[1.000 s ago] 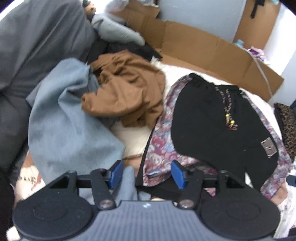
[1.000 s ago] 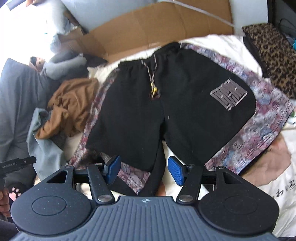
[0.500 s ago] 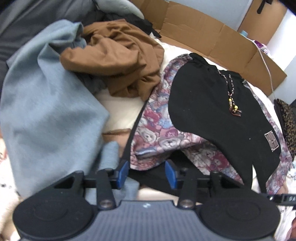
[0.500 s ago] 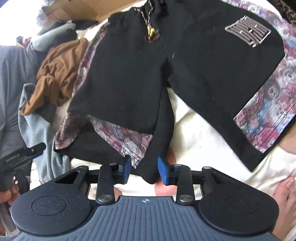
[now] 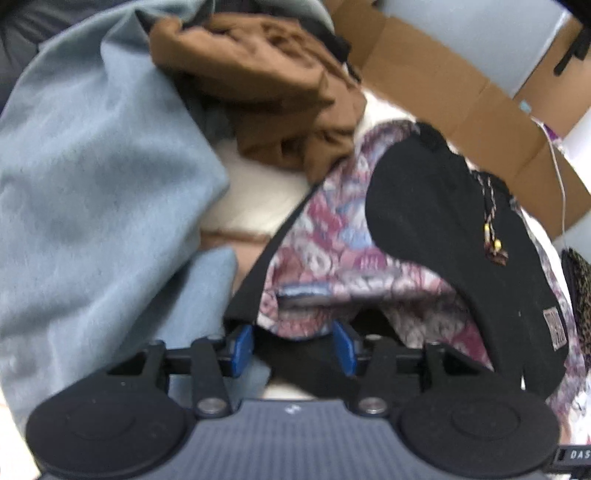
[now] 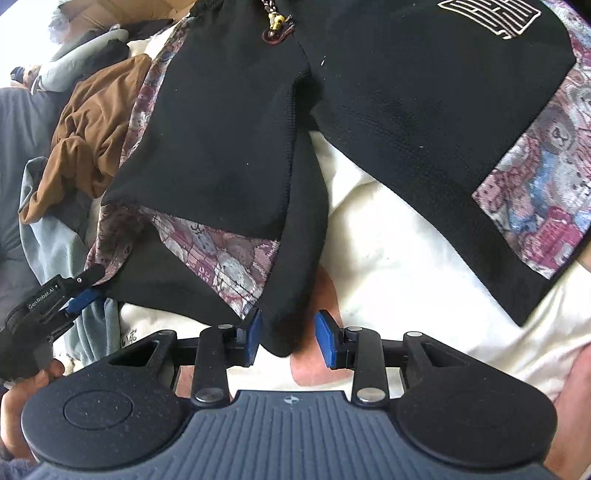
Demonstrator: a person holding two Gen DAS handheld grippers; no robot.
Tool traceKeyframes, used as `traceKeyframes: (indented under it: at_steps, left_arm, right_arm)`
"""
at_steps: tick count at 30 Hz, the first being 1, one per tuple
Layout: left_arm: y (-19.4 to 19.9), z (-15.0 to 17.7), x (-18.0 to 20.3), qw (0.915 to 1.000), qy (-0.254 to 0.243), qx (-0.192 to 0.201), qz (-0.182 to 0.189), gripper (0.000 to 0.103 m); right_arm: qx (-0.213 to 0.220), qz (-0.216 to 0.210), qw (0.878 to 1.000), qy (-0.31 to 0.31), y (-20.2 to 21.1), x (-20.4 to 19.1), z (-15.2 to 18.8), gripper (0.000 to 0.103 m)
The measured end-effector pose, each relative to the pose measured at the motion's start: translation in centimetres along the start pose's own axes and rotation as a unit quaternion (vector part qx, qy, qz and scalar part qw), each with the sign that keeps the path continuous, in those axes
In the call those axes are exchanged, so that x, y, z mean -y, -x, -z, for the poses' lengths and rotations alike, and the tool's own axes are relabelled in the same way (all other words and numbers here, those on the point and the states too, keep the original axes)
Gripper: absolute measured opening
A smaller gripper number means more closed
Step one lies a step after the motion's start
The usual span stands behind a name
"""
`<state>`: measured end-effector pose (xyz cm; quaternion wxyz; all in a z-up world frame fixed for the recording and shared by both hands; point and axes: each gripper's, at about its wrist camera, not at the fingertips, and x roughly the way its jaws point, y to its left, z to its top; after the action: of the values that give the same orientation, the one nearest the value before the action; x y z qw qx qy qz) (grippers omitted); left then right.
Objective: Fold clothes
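the black shorts (image 6: 406, 96) with teddy-bear patterned side panels lie spread flat on the white bed sheet (image 6: 399, 266), waistband away from the person and leg openings toward the grippers. a braided drawstring (image 6: 275, 26) with yellow beads rests at the middle of the waist, and a square embroidered patch (image 6: 489, 16) sits on one leg.

the right gripper (image 6: 286, 338) is low over the inner hem corner of one leg. its jaws have just been closing and now stand partly apart, with the black hem corner lying between them. the left blue pad seems to touch the cloth, the right pad stands clear of it, so the cloth is not pinched.

the left gripper (image 5: 291, 345) is at the outer hem corner of the same leg, where the patterned panel (image 5: 325, 254) meets a black edge. its jaws have also been closing in the last moment and are half spread, and the hem bulges between the blue pads. this view is blurred, so i cannot tell if the pads press on the cloth. in the right wrist view the left gripper (image 6: 86, 286) shows at that corner, held by a hand (image 6: 22, 391).

beside the shorts lie a crumpled brown garment (image 5: 266, 85) and a light blue garment (image 5: 99, 184). flattened cardboard (image 5: 465, 99) stands behind the bed.
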<state>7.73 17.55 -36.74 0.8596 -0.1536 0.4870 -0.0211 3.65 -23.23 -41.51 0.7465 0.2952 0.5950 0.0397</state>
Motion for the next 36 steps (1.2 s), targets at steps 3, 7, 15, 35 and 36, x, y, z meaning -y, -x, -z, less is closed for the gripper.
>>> traceKeyframes:
  at_steps: [3,7,15,35,36]
  left_arm:
    - [-0.2,0.1,-0.8,0.9994,0.019,0.026,0.012,0.049]
    - [0.3,-0.1,-2.4,0.996,0.049,0.058,0.047,0.025]
    - [0.5,-1.9,-3.7,0.9904,0.085,0.076,0.079,0.025]
    - [1.4,-1.4,-5.6,0.9964,0.072,0.035,0.031,0.004]
    - [1.9,-1.5,-5.5,0.9971,0.065,0.029,0.027,0.004]
  right_arm:
    - [-0.008,-0.008,1.0,-0.013,-0.9,0.0,-0.1,0.04]
    - [-0.015,-0.023,0.999,-0.027,-1.7,-0.1,0.0,0.04]
    - [-0.017,-0.02,0.998,-0.062,-2.9,0.7,0.2,0.039]
    - [-0.045,0.053,0.997,-0.027,-0.6,0.8,0.5,0.004]
    - [-0.043,0.057,0.997,-0.026,-0.2,0.7,0.5,0.005]
